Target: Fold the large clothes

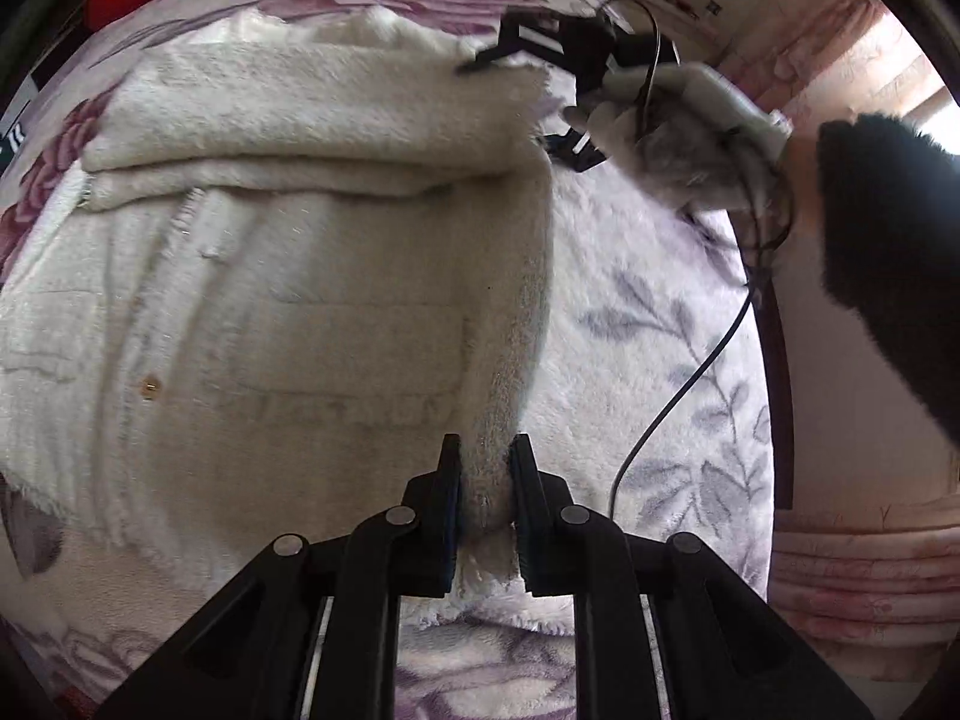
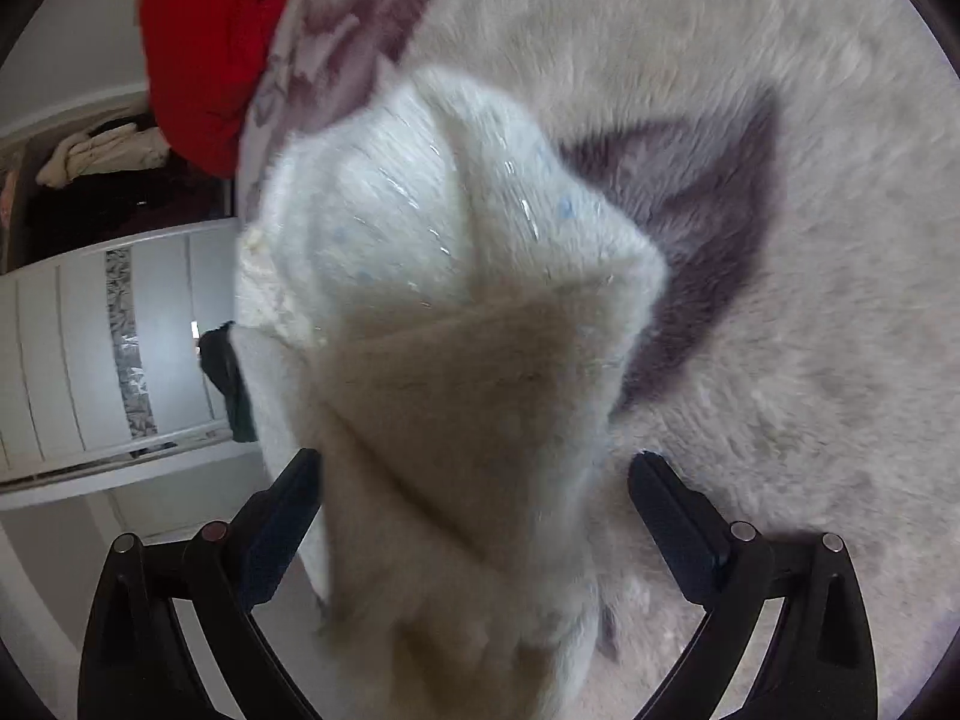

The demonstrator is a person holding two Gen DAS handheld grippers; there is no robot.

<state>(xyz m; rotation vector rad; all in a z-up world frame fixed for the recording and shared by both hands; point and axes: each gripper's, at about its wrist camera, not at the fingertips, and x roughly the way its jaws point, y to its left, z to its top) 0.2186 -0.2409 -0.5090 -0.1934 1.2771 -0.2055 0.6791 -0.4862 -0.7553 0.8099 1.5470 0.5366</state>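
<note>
White fluffy garment (image 1: 288, 276) lies spread on the floral plush blanket (image 1: 654, 372) covering the bed, upper part folded over into a thick band (image 1: 300, 114), 1 small gold button (image 1: 149, 386) showing on the lower left panel. Left claw (image 1: 485, 480) is clamped on a raised ridge of the garment's right edge, both pads pressing the fabric, ridge running up and away from the fingers. Right claw (image 1: 528, 102) shows blurred in the left wrist view at the garment's upper right corner, held by a gloved hand (image 1: 690, 138) with a black fuzzy sleeve (image 1: 888, 276) behind it and a thin black cable (image 1: 678, 396) trailing over the blanket. In the right wrist view the right claw (image 2: 474, 480) stands wide apart, a bunched, blurred fold of the white garment (image 2: 456, 330) lying between the 2 fingers (image 2: 666, 510); left finger looks touching or just beside the cloth, right finger clear of it, so no grip. Red fabric (image 2: 204, 42) sits at the blanket's far edge; a white paneled cabinet (image 2: 90, 348) stands at left beyond the bed.
</note>
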